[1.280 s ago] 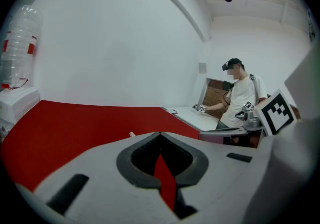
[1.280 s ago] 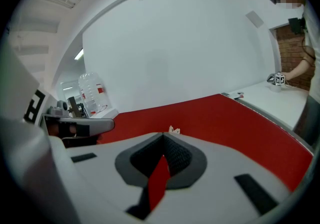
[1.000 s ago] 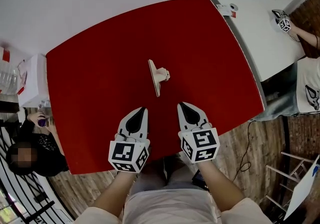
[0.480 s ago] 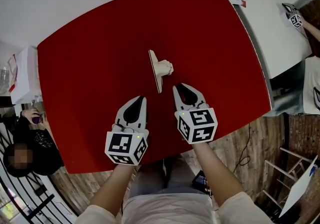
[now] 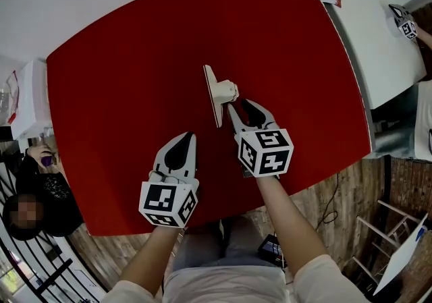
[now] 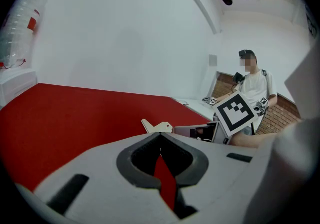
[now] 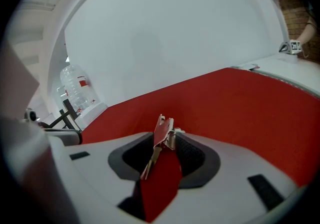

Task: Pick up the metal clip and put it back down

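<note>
**A:** Where is the pale metal clip with the long flat plate?

**B:** Near the middle of the red worktop. The plate stands on edge, and the small handle end points right.

**A:** And the right gripper?

**B:** At the clip's near right side. Its jaws have just been opening and stand apart, with the clip's handle between them.

**A:** The left gripper?

**B:** Nearer and to the left, apart from the clip. Its jaws are together and empty.
</note>
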